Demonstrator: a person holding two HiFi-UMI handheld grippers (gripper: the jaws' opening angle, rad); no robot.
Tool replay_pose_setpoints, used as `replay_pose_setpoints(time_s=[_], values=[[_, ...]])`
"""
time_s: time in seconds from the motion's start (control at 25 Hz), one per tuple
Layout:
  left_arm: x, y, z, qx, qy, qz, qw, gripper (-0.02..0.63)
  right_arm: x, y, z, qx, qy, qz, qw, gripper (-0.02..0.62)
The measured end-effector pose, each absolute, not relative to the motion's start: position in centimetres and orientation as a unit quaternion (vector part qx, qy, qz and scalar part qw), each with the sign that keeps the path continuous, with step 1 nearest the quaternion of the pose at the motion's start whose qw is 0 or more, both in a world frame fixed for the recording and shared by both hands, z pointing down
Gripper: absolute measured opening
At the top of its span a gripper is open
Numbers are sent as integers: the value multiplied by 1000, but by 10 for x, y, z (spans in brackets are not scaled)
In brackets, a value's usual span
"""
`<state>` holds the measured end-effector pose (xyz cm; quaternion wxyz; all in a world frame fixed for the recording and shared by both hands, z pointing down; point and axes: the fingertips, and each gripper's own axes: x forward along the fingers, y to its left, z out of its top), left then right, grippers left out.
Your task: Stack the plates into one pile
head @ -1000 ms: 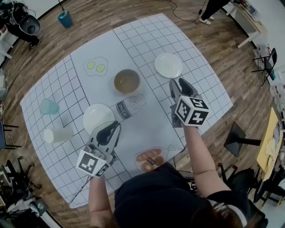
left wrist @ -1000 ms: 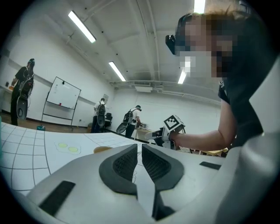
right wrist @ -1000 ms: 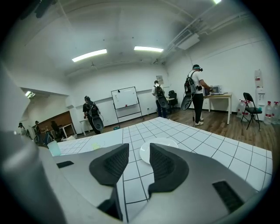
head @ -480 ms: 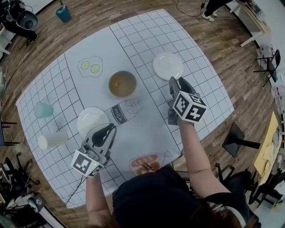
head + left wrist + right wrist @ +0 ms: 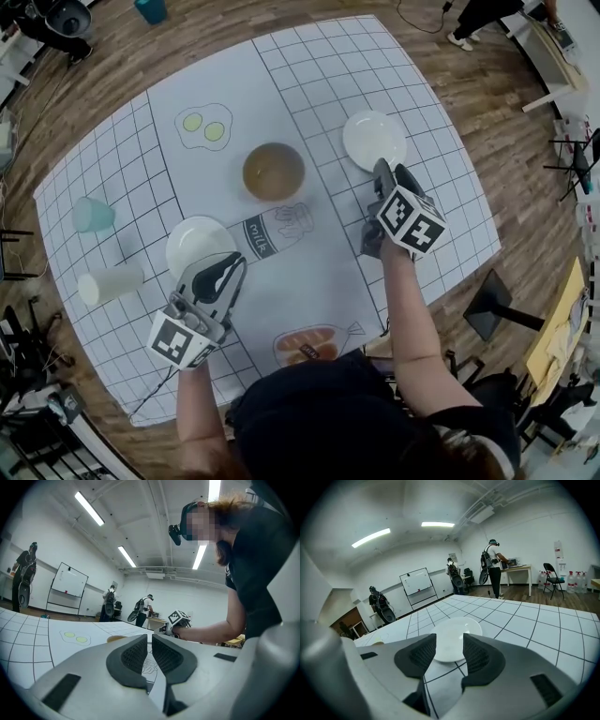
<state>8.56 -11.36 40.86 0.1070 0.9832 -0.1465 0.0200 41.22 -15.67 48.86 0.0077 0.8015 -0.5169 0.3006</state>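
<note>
Two white plates lie on the gridded mat: one at the far right, one at the near left. My right gripper hovers just short of the right plate's near rim. In the right gripper view this plate shows beyond the gap of the gripper. Its jaws have just been opening and stand open, with nothing between them. My left gripper is at the near right edge of the left plate. In its own view the left gripper is shut and holds nothing.
A brown bowl stands mid-mat between the plates. A teal cup and a white cup on its side are at the left. Printed eggs, milk and sausage pictures mark the mat. Wooden floor surrounds it; people stand far off.
My right gripper has moved down and forward toward the right plate, and its jaws have spread wider. The left gripper has shifted only slightly beside the left plate.
</note>
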Motion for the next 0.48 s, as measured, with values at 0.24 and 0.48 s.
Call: replay_pose_setpoints(time_s=[0.24, 0.48], values=[[93, -121, 411, 983, -151, 21, 101, 29, 428, -157, 499, 813, -497, 303, 16, 179], [108, -123, 408, 986, -140, 20, 92, 29, 443, -157, 503, 825, -475, 304, 35, 186]])
